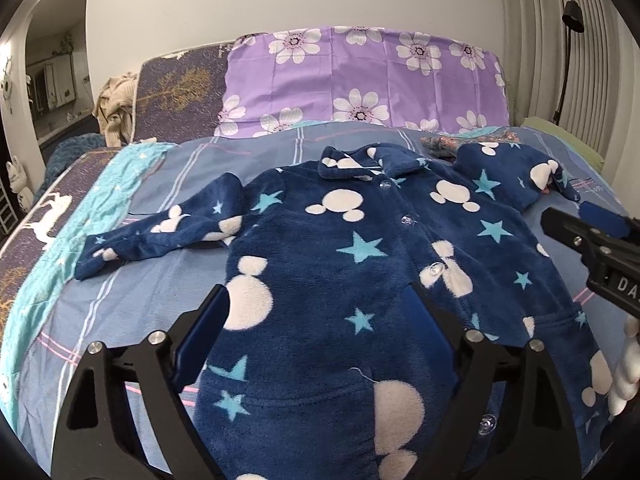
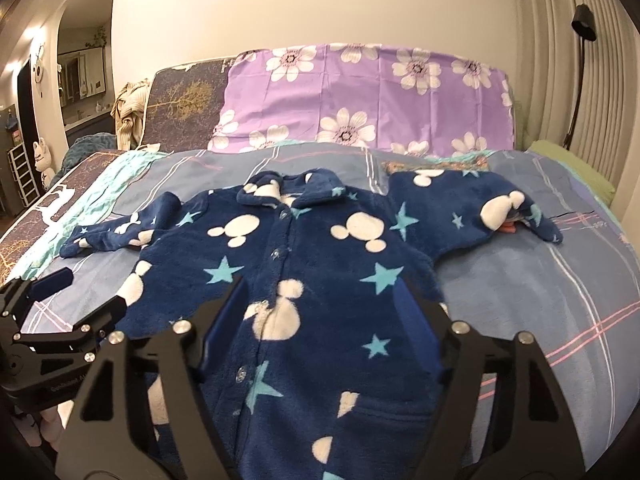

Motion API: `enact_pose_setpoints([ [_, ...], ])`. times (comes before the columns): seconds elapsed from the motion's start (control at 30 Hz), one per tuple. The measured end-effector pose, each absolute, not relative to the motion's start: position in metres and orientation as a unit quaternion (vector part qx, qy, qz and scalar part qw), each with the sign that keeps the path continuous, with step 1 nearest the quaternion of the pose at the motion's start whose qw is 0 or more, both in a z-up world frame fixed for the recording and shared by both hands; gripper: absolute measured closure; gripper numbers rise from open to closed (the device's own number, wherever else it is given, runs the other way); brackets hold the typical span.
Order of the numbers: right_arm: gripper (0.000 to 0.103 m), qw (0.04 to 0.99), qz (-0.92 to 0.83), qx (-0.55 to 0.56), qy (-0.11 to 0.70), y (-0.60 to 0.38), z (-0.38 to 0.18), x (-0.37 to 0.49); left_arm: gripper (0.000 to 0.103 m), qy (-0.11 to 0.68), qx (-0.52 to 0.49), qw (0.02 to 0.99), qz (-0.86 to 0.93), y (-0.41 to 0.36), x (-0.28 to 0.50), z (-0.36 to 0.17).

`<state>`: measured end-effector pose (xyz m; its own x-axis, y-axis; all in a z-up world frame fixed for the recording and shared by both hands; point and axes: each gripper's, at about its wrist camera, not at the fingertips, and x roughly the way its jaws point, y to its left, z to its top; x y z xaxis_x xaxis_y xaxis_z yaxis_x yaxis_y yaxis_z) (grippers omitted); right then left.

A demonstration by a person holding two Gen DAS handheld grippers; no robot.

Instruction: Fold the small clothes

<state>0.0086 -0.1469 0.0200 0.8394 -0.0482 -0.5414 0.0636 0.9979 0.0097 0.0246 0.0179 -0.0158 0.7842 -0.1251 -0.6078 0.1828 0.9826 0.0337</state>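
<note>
A small navy fleece pyjama top point(image 1: 340, 248) with white mouse heads and teal stars lies flat and face up on the bed, buttoned, collar away from me; it also shows in the right wrist view point(image 2: 312, 264). Its left sleeve point(image 1: 160, 236) stretches out left. Its right sleeve point(image 2: 472, 208) lies bent at the far right. My left gripper point(image 1: 320, 300) is open and empty over the top's lower left half. My right gripper point(image 2: 324, 292) is open and empty over its lower right half. Each gripper also shows in the other's view, the right gripper point(image 1: 592, 236) and the left gripper point(image 2: 64, 300).
The bed has a blue striped sheet point(image 2: 540, 280). A purple flowered pillow point(image 1: 360, 80) stands at the head. A crumpled patterned cloth point(image 1: 444, 144) lies behind the right sleeve. A beige garment point(image 1: 116, 108) hangs at the far left. A green pillow point(image 2: 572, 168) and a floor lamp point(image 2: 580, 60) are right.
</note>
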Motion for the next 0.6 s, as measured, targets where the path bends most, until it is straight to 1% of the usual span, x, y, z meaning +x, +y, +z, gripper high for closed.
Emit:
enact_pose_setpoints([
  [0.27, 0.028, 0.958, -0.031, 0.01, 0.283, -0.145, 0.02, 0.013, 0.023, 0.336, 0.024, 0.936, -0.099, 0.024, 0.039, -0.022],
  [0.37, 0.028, 0.958, -0.032, 0.004, 0.286, -0.145, 0.02, 0.018, 0.032, 0.343, 0.002, 0.933, -0.111, 0.034, 0.047, -0.024],
  [0.4, 0.028, 0.957, -0.033, 0.001, 0.287, -0.146, 0.021, 0.021, 0.038, 0.347, -0.01, 0.93, -0.118, 0.04, 0.052, -0.026],
  [0.5, 0.028, 0.953, -0.04, -0.006, 0.3, -0.15, 0.017, 0.032, 0.042, 0.37, -0.066, 0.919, -0.12, 0.07, 0.07, -0.035],
  [0.6, 0.028, 0.947, -0.046, -0.005, 0.317, -0.158, 0.008, 0.044, 0.043, 0.382, -0.106, 0.915, -0.077, 0.111, 0.088, -0.044],
])
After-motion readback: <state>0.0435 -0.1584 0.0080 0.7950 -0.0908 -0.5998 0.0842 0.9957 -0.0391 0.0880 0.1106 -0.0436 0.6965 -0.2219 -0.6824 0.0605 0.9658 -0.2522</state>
